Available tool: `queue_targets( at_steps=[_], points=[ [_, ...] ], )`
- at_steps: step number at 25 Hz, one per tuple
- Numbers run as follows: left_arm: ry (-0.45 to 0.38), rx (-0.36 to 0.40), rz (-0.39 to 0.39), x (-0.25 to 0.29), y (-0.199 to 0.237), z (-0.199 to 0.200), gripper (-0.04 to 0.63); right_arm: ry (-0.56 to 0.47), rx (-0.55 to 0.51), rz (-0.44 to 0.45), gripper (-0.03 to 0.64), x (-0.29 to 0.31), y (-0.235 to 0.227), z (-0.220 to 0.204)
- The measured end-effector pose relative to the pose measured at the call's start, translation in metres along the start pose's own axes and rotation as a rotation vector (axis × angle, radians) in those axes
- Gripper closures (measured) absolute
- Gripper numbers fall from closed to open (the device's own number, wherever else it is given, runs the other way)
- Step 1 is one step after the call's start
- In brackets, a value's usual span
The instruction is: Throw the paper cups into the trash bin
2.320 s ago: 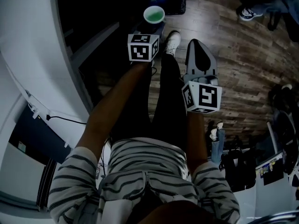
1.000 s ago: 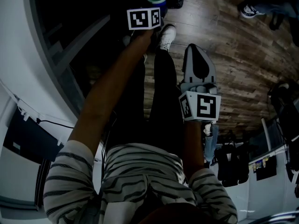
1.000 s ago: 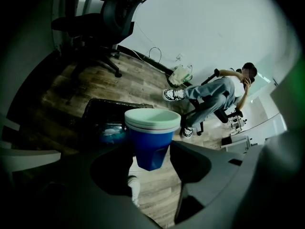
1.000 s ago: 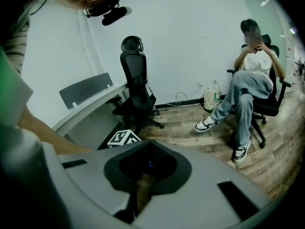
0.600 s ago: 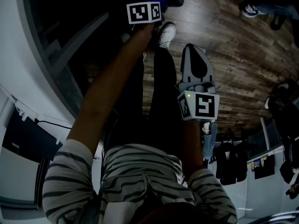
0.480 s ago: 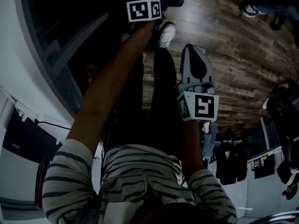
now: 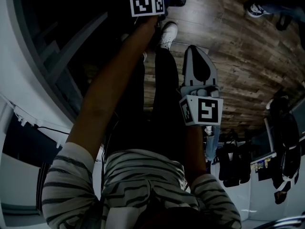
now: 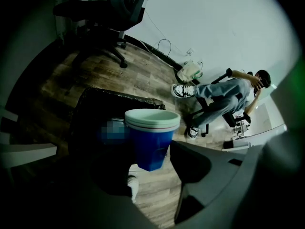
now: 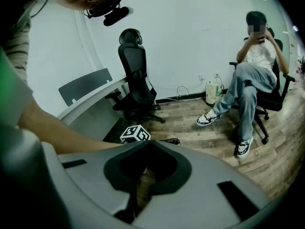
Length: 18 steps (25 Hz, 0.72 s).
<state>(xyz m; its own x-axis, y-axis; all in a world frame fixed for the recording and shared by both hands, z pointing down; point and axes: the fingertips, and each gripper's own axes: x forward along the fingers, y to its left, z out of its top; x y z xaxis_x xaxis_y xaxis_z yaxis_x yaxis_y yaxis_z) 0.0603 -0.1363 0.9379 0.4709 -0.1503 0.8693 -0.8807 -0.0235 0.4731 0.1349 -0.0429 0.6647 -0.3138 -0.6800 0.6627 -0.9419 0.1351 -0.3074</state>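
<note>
The left gripper (image 8: pixel 147 152) has its jaws set wide and clamped on the blue paper cup with a pale green rim (image 8: pixel 151 144), gripping it low on the body. The doubled rim suggests two cups nested together. The cup hangs upright in the air just in front of the black bag-lined trash bin (image 8: pixel 97 106), and from this angle it seems to sit nearer the bin's crinkled edge than the middle of its opening. Letting go here could drop the light cup onto that edge, so that it tips out onto the brown wood-plank floor (image 8: pixel 157 82). If the cups are nested, they may also part as they fall, and one could land outside. A grip this low could let the cup lean forward as the jaws ease off. The right gripper (image 9: pixel 148 142) waits off to the side, jaws clenched together on nothing, too far away to catch a stray cup.
</note>
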Motion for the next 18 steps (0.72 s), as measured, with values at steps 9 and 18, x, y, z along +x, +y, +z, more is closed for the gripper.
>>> queue_targets(
  at_steps=[9, 18],
  points=[
    [0.009, -0.039, -0.001, 0.008, 0.003, 0.008, 0.342, 0.008, 0.006, 0.003, 0.601, 0.001, -0.002, -0.002],
    [0.000, -0.065, -0.010, 0.010, 0.006, 0.015, 0.341, 0.019, 0.027, -0.015, 0.601, 0.000, -0.012, -0.005]
  ],
)
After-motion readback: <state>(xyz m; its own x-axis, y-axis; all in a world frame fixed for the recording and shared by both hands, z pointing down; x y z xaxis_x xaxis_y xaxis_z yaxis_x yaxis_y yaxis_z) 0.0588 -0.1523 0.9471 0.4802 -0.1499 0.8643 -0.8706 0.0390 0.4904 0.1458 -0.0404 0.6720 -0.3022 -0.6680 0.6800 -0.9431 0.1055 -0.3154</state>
